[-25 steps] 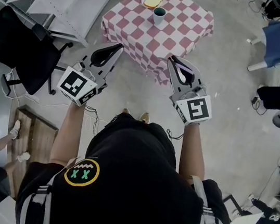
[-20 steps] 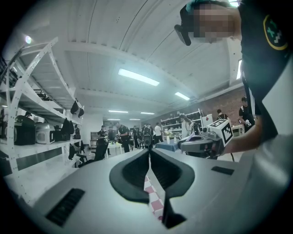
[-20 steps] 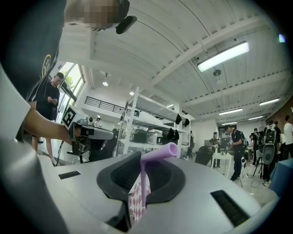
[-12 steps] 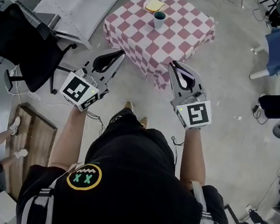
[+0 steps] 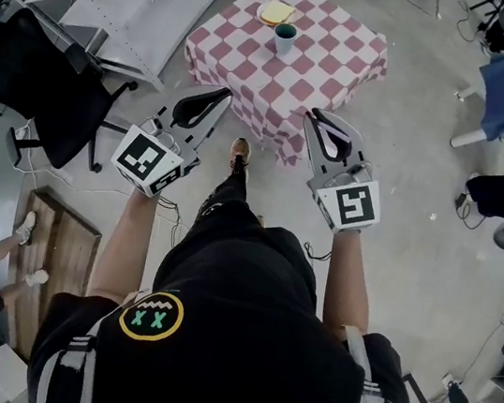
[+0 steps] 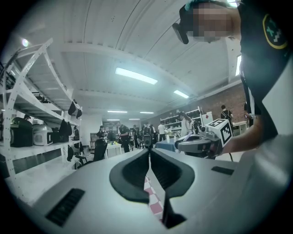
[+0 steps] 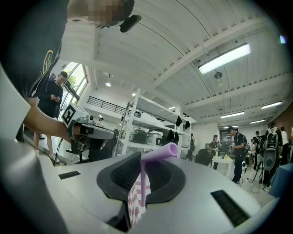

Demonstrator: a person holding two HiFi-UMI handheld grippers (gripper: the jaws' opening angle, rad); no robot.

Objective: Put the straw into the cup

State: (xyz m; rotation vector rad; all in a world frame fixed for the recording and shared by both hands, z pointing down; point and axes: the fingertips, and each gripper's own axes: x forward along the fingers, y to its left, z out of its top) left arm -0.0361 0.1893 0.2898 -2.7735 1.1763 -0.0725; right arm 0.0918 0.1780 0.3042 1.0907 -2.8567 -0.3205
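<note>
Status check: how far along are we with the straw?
Done: the purple straw is clamped in the right claw. In hand: it is held short of the checkered table; the left claw is shut, empty. Left: reach the teal cup there and drop the straw in.

Between the pads of the right claw [image 7: 149, 161], the purple straw [image 7: 144, 183] stood upright, but its lower end was lost in the slit between the jaws. Below that slit only a sliver of the checked cloth [image 7: 134, 203] showed, and the rest of the table lay behind the claw's own body. The left claw [image 6: 149, 153] covered the cloth likewise, save for a few squares under its tips. In the head view the straw was too thin to trace. The cup [image 5: 285, 37], well ahead of both claws, was too small to show what it held. The yellow thing [image 5: 277, 10] just beyond it could not be named. People [image 6: 122, 137] far ahead of the claws were small and blurred.
</note>
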